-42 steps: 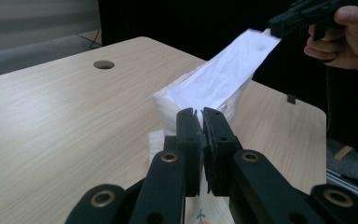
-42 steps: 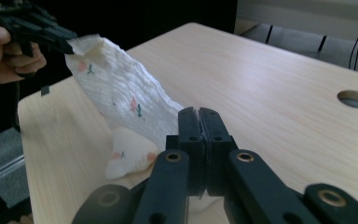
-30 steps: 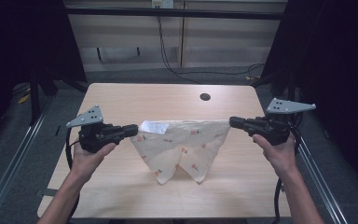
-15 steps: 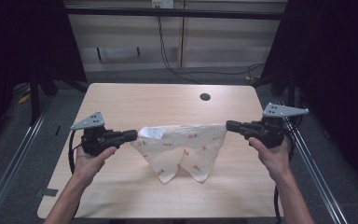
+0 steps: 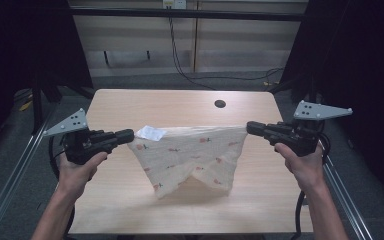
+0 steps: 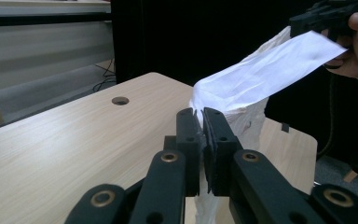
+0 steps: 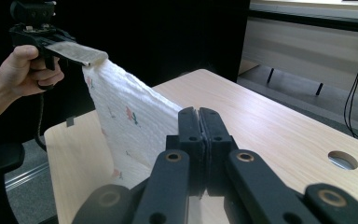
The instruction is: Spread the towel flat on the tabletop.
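Note:
A cream cloth [image 5: 190, 155] with small red prints hangs stretched between the two grippers above the wooden table [image 5: 130, 105]. Its lower folds droop down to the tabletop. My left gripper [image 5: 129, 135] is shut on the cloth's left top corner, where a white label [image 5: 150, 132] sticks out. My right gripper [image 5: 250, 128] is shut on the right top corner. In the left gripper view the jaws [image 6: 200, 116] pinch the cloth [image 6: 256, 79], which runs off to the other gripper. In the right gripper view the closed gripper [image 7: 198, 114] holds the cloth [image 7: 130, 121] likewise.
A round cable hole [image 5: 220, 104] lies in the table's far right part. Metal rails [image 5: 20, 165] run along both table sides. Dark curtains and cables stand behind the table.
Both grippers have come lower and a little toward the person, keeping the cloth taut between them. The cloth's hanging folds now rest lower on the table.

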Available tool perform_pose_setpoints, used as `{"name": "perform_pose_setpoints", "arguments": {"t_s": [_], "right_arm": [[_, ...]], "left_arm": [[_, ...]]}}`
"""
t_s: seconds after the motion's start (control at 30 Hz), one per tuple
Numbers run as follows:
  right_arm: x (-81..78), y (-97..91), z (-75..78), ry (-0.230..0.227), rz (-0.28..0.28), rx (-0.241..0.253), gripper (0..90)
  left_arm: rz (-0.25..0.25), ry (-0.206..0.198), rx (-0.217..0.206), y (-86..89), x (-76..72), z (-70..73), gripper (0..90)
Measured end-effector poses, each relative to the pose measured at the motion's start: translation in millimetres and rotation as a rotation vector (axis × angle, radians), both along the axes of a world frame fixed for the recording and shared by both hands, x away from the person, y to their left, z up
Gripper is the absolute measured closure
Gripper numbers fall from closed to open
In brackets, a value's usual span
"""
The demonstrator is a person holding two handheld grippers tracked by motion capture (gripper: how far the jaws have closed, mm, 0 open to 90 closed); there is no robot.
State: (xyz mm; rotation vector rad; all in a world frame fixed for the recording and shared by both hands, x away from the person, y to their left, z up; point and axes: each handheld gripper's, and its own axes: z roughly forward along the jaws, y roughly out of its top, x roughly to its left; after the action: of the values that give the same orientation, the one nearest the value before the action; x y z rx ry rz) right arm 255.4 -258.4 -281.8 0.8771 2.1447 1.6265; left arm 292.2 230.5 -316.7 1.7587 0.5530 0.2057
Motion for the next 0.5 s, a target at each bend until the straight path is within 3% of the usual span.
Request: {"name": "perform_pose_setpoints", "arguments": {"t_s": [0.2,0.37,0.47,0.5], "right_arm": [[-27.0,15.3,19.7,-0.046,0.019,-0.007,89.1],[-37.0,14.1,27.6,-0.056,0.019,-0.01,89.1],[-29.9,13.9,17.5,-0.033,0.002,-0.016,89.1],[-18.4,14.7,1.9,-0.003,-0.025,-0.036,89.1]], "left_arm": [[-0.014,-0.029,-0.011,0.5,-21.7,11.8,86.0],[-0.008,-0.02,0.004,9.7,-23.6,19.5,86.0],[0.003,-0.005,0.046,2.5,-15.0,14.5,86.0],[0.006,0.011,0.069,-1.8,-10.2,9.6,86.0]]}}
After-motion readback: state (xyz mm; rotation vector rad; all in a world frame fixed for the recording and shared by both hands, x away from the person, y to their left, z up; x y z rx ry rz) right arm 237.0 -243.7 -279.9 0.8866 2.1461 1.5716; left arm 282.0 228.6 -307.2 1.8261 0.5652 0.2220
